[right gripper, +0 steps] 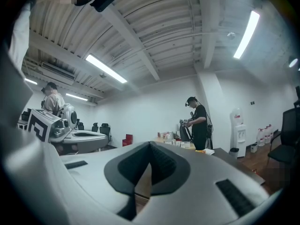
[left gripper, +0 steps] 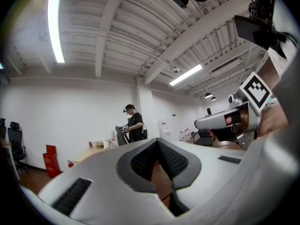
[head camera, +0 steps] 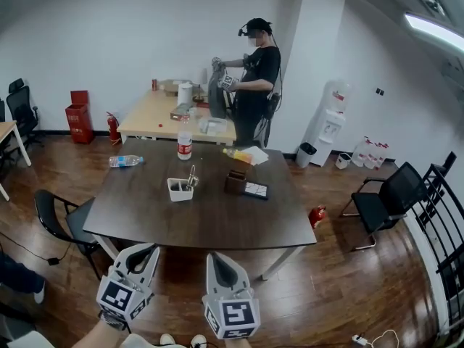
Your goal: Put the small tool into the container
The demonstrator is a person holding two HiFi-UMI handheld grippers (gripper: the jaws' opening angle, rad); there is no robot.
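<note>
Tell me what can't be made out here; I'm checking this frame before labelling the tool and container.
- Head view: what stands in the white container is too small to identify.
- Head view: the flat black item beside the brown box is too small to name.
- Left gripper view: the body of the left claw hides nearly all of the dark table; right gripper view: the right claw does likewise.

The white plastic left tongs [left gripper: 157,140] have their tips pressed together. The right tongs [left gripper: 199,122] hang alongside, and a black-clad person [left gripper: 136,128] stands far beyond.
</note>
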